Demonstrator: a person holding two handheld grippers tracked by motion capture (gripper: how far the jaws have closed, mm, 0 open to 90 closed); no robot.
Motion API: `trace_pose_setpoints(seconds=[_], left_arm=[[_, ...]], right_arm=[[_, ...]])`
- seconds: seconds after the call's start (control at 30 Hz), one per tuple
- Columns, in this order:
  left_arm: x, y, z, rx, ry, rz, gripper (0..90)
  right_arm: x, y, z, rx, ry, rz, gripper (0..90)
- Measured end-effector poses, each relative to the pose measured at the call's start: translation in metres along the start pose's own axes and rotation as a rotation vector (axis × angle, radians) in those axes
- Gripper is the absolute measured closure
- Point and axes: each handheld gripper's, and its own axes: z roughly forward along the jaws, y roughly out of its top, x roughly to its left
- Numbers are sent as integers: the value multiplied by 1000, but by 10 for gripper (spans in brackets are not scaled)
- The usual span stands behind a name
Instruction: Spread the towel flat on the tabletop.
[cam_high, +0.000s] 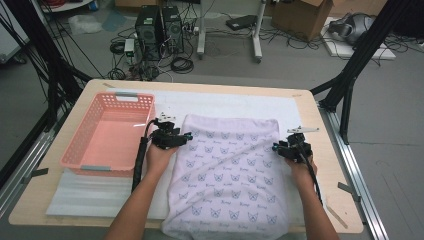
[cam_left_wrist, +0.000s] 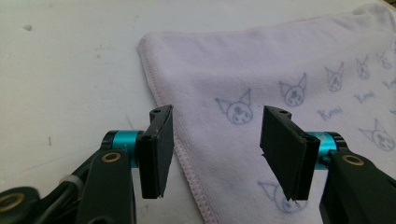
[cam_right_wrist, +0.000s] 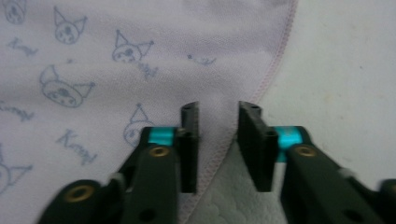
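Both grippers sit at the towel's (cam_high: 230, 170) side edges — the left gripper (cam_high: 187, 136) with its jaws standing wide astride the left hem, the right gripper (cam_high: 275, 147) with its jaws drawn narrow over the right hem, a slim gap between them and the pads not yet pressing cloth. One pale lilac towel lies flat on the white mat (cam_high: 80, 192), near the middle of the table (cam_high: 320, 120). It looks light, soft and limp, so it should sag when lifted; I'd pinch the stitched hem near the far corners. One pink basket (cam_high: 107, 132) stands to its left — two grippers, one towel.
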Motion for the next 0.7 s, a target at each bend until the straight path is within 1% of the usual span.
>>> trace_pose_setpoints(seconds=[0.03, 0.07, 0.13, 0.2, 0.23, 0.27, 0.33, 0.37, 0.4, 0.47, 0.5, 0.53, 0.57, 0.6, 0.63, 0.67, 0.7], left_arm=[[1, 0, 0, 6, 8, 6, 455], [2, -1, 0, 14, 17, 6, 461], [2, -2, 1, 33, 20, 5, 461], [1, -3, 2, 46, 19, 18, 461], [1, -3, 3, 49, 16, 17, 460], [0, -4, 3, 55, 17, 17, 460], [-1, -4, 5, 62, 15, 14, 457], [-1, -4, 5, 68, 14, 17, 457], [-2, -5, 7, 71, 18, 28, 458], [-6, -5, 7, 77, 34, 64, 476], [-8, -6, 7, 83, 29, 89, 568], [-12, -6, 6, 90, 41, 160, 723], [-15, -5, 6, 98, 48, 199, 857], [-16, -4, 7, 100, 66, 207, 860], [-15, -3, 7, 92, 110, 204, 865], [-12, -3, 5, 71, 142, 163, 866], [-7, -1, 5, 44, 161, 107, 867]], right_arm=[[-2, 1, 0, 6, 15, -15, 860], [-3, 2, 0, 12, 0, -24, 867], [-6, 4, -2, 16, -72, -44, 873], [-11, 3, -2, -5, -98, -21, 881], [-12, 3, -3, -16, -115, -11, 885], [-13, 3, -3, -25, -122, -7, 885], [-14, 3, -4, -38, -108, 7, 877], [-13, 3, -5, -40, -100, 3, 870], [-11, 3, -6, -50, -88, 2, 854], [-11, 3, -10, -71, -60, 12, 763], [-11, 2, -13, -80, -50, 16, 741], [-11, 2, -15, -85, -43, 19, 716], [-12, 0, -18, -92, -32, 24, 690], [-12, -1, -21, -98, -18, 34, 675], [-12, -3, -23, -96, 0, 36, 660], [-13, -5, -24, -91, 17, 41, 641], [-13, -7, -25, -85, 37, 38, 636]])
